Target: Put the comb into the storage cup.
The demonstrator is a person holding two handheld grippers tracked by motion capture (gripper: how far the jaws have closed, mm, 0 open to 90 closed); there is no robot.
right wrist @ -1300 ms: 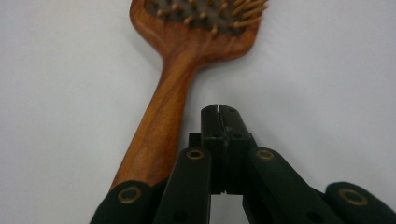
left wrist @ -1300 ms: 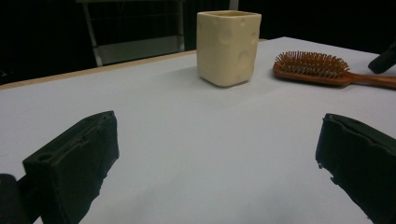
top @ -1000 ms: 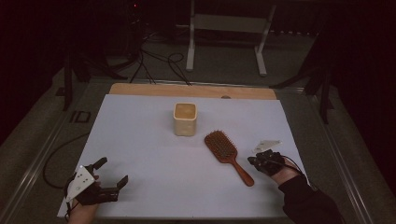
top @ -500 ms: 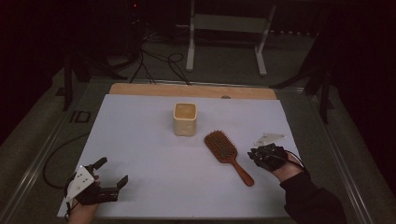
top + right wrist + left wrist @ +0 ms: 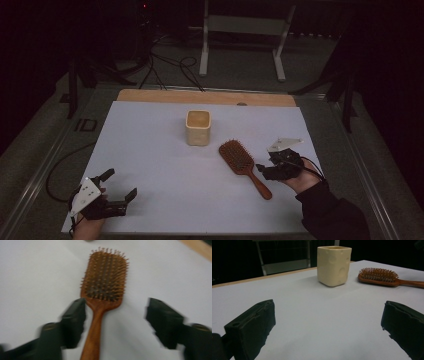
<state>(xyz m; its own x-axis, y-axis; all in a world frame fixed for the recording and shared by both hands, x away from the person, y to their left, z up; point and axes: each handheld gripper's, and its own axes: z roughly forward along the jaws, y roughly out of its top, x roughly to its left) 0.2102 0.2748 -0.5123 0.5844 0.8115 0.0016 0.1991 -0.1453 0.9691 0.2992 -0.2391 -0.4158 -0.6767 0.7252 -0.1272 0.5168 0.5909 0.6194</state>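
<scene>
Hairbrush (image 5: 244,167) lies flat on the white bench (image 5: 150,150), bristles up, head toward the cream cup (image 5: 198,127) and handle pointing back toward my right hand; it sits just right of the cup, apart from it. My right tool (image 5: 267,170) hovers beside the handle; in the right gripper view its jaws have just been opening and now stand wide, the left jaw close by the neck of the brush (image 5: 102,290), the pads pressing on nothing, so the brush is loose on the bench. My left tool (image 5: 116,187) rests near the front left corner, jaws spread wide and empty, with the cup (image 5: 333,265) well ahead of it.

I judge the brush to be light, stiff wood with a smooth, perhaps slick varnish; the bristle pad is the soft part and a poor place to clamp. I would take it across the handle, near the neck where it widens, so the head's weight does not swing it; a grip at the far tail would likely let it pivot.
</scene>
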